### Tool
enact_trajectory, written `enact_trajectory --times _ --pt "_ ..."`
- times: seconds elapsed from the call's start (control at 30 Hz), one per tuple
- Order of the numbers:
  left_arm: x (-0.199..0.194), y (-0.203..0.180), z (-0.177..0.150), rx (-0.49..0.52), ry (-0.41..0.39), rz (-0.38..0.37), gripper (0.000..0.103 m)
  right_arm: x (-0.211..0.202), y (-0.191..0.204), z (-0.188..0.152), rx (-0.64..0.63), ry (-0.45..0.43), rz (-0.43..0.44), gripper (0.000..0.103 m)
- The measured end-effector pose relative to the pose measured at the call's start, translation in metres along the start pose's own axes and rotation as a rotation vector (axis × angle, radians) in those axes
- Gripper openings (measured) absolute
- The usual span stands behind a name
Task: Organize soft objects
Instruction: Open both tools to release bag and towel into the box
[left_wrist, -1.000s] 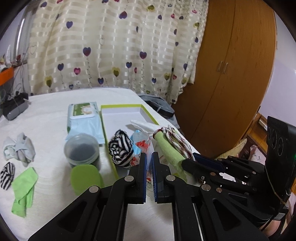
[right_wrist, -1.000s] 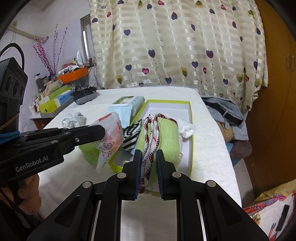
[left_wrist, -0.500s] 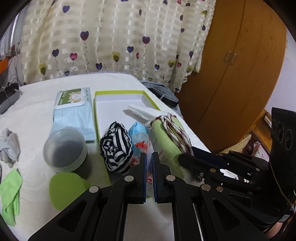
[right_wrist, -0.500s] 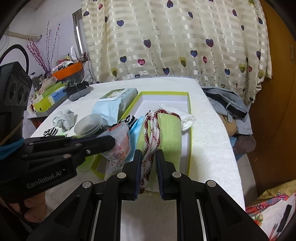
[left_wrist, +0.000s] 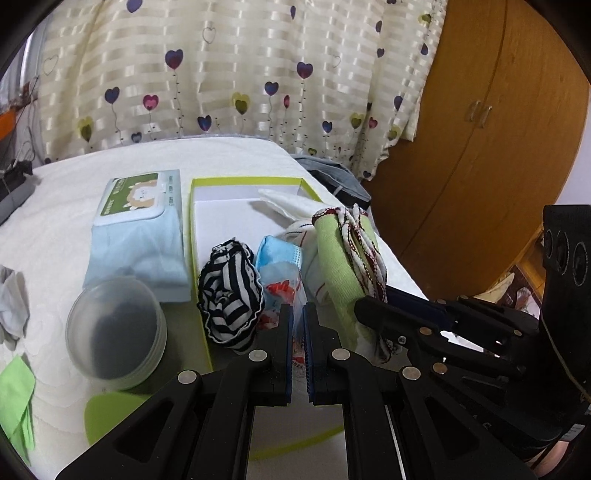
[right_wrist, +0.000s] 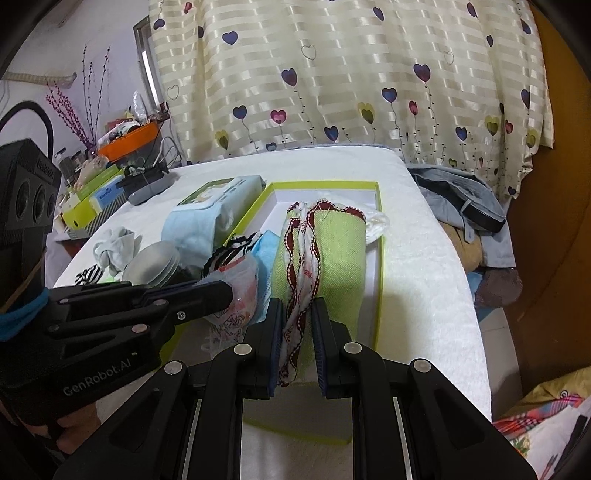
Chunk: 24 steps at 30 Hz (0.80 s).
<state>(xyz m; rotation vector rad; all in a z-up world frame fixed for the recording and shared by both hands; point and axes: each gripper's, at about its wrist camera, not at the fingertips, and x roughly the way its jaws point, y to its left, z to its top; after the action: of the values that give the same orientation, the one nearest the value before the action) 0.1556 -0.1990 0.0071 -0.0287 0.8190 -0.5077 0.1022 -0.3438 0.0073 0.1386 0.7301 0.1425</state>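
My left gripper (left_wrist: 297, 321) is shut on a clear plastic packet with red print (left_wrist: 280, 291), held over the near end of the green-rimmed white box (left_wrist: 243, 180). Beside it my right gripper (right_wrist: 297, 314) is shut on a rolled green cloth with red-and-white trim (right_wrist: 340, 243), which hangs over the box (right_wrist: 321, 183). A black-and-white striped cloth (left_wrist: 229, 295), a blue face mask (left_wrist: 277, 254) and a white cloth (left_wrist: 291, 203) lie in the box. In the right wrist view the left gripper (right_wrist: 221, 291) and its packet (right_wrist: 242, 291) are at the left.
A wet-wipes pack (left_wrist: 136, 229) lies left of the box, with a round plastic tub (left_wrist: 114, 332) and green lid (left_wrist: 110, 413) nearer. A grey sock (left_wrist: 11, 306) and green cloth (left_wrist: 14, 398) lie far left. Clothes (right_wrist: 461, 199) and a wooden wardrobe (left_wrist: 498, 166) are right of the bed.
Both grippers have moved forward and a little down toward the box, still carrying the packet and the green cloth. The box and its contents now look nearer.
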Motion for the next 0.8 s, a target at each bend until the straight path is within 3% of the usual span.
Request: enact_trajectory --times 0.2,0.53,0.7,0.8 --pt "0.0 0.001 -0.001 0.008 -0.01 -0.005 0.006 0.005 -0.007 0.003 0.03 0.004 -0.004 0.019" --pt "0.002 -0.006 -0.005 0.025 0.022 -0.034 0.025 -0.002 -0.009 -0.003 0.038 -0.005 -0.046 0.022" --pt "-0.01 -0.012 -0.008 0.044 0.003 -0.055 0.027 -0.013 -0.004 -0.006 0.035 -0.022 -0.05 0.023" --pt "-0.02 -0.013 -0.009 0.051 -0.014 -0.062 0.03 -0.019 0.0 -0.008 0.028 -0.029 -0.051 0.031"
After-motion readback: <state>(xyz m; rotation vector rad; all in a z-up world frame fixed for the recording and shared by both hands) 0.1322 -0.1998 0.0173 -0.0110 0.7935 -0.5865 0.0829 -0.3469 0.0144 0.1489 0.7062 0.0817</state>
